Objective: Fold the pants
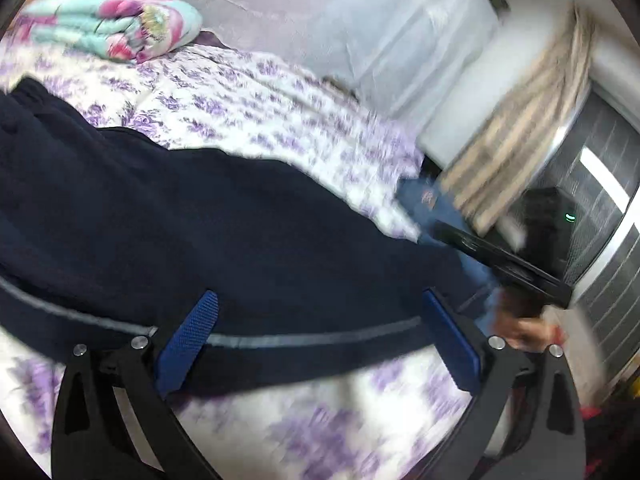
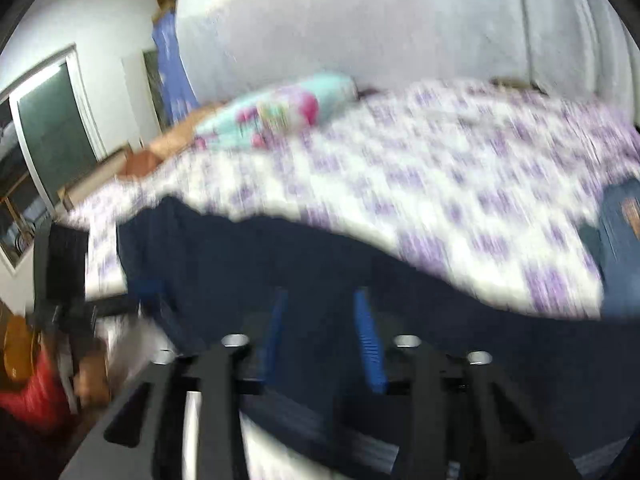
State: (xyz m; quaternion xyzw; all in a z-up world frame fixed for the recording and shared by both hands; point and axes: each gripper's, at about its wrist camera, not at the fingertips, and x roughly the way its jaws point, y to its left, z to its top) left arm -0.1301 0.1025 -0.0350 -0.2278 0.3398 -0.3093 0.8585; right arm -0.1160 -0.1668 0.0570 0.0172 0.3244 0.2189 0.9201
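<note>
Dark pants (image 1: 168, 216) spread on floral-sheeted bed (image 1: 256, 96).

Left gripper (image 1: 320, 336): jaws released, wide, above the grey-striped lower centre of the frame. Right gripper (image 2: 322, 336): jaws narrowed over dark cloth; blur prevents confirming a grasp. Folded blanket (image 1: 116, 24) upper left.

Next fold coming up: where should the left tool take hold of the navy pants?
Grip the near edge of the navy pants, by the grey stripe, coming in low from the near side. That edge lies flat on the floral bedspread, right between the wide-open left tool fingers.
</note>
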